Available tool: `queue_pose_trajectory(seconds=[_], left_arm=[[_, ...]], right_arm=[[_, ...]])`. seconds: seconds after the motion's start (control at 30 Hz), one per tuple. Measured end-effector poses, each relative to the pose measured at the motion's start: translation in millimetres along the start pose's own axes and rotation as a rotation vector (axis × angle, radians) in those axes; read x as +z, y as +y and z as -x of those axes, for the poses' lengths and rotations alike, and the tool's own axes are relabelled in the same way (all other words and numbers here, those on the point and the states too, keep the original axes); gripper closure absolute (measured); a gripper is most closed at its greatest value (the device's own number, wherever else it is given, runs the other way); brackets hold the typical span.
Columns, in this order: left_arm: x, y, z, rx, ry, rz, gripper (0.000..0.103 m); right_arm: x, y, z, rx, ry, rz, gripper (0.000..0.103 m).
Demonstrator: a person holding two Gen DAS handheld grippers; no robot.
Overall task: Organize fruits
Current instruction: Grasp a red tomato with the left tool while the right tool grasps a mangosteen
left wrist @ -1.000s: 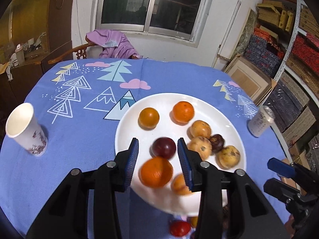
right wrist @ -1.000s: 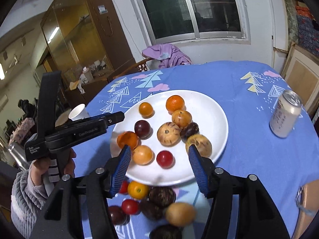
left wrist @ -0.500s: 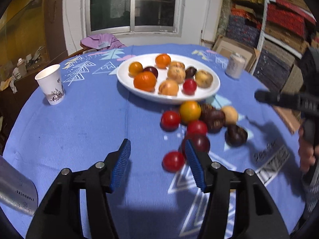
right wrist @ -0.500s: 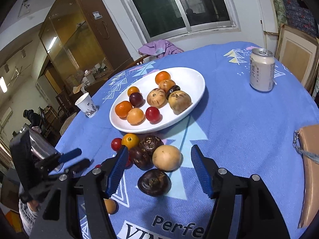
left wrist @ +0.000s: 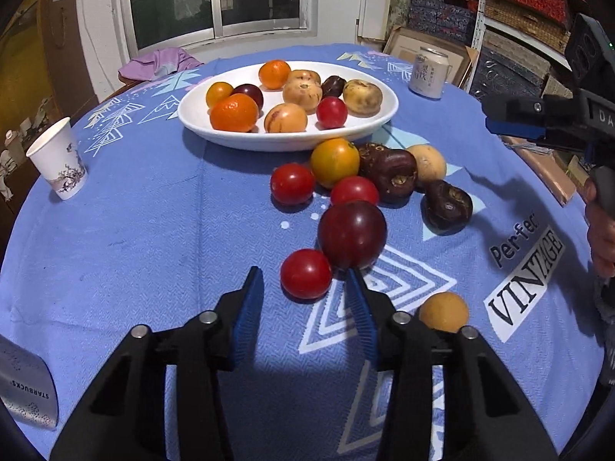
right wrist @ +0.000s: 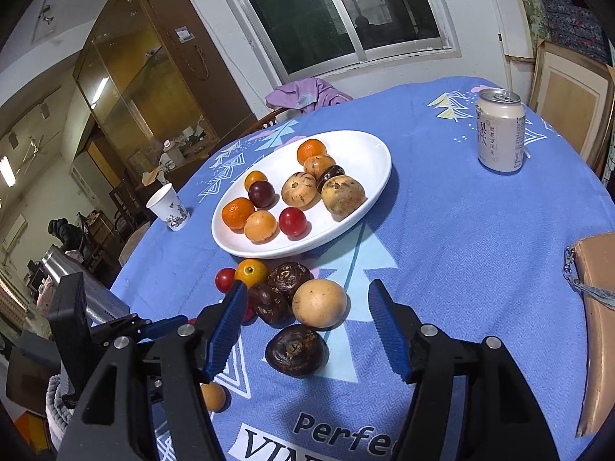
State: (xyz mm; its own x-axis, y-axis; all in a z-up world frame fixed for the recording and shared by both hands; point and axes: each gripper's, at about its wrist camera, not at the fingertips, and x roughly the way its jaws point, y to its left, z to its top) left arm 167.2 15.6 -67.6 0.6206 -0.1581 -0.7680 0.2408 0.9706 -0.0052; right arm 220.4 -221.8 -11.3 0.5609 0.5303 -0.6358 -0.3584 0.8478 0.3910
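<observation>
A white plate (left wrist: 292, 142) (right wrist: 359, 150) holds several oranges, plums and tan fruits. Loose fruit lies on the blue cloth in front of it. My left gripper (left wrist: 303, 280) hovers low over a red tomato (left wrist: 305, 273) that sits between its fingertips; the jaws are closing, and the pads are clear of it. A dark plum (left wrist: 351, 234) touches the tomato from behind. My right gripper (right wrist: 307, 286) stands open around a round tan fruit (right wrist: 319, 302), not touching it, with a dark wrinkled fruit (right wrist: 296, 350) just below.
A drink can (right wrist: 499, 130) stands at the back right and a paper cup (left wrist: 57, 163) at the left. A steel tumbler (left wrist: 27, 388) is near the front left edge, a brown pouch (right wrist: 595, 307) at the right edge. A small tan fruit (left wrist: 444, 311) lies alone.
Both grippers drew back from the plate to the loose fruit. The left one dropped closer to the red tomato and its jaws narrowed. The right one barely moved in the last half second.
</observation>
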Motion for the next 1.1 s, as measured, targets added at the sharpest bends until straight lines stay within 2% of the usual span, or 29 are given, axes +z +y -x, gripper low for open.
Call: queue_pose_trajectory(seconds=[0.13, 0.5, 0.73, 1.1], left_arm=[[1, -5, -2, -0.019, -0.002, -0.027, 0.066], [0, -3, 3, -0.017, -0.015, -0.011, 0.07], [0, 10, 11, -0.006, -0.047, 0.041, 0.07], [-1, 5, 5, -0.023, -0.021, 0.019, 0.071]], right_arm=[[1, 2, 0, 0.005, 0.004, 0.002, 0.037], [-2, -1, -6, 0.012, 0.045, -0.019, 0.036], [-27, 20, -25, -0.031, 0.136, 0.1, 0.036], [-44, 43, -38, -0.094, 0.174, 0.231, 0.036]])
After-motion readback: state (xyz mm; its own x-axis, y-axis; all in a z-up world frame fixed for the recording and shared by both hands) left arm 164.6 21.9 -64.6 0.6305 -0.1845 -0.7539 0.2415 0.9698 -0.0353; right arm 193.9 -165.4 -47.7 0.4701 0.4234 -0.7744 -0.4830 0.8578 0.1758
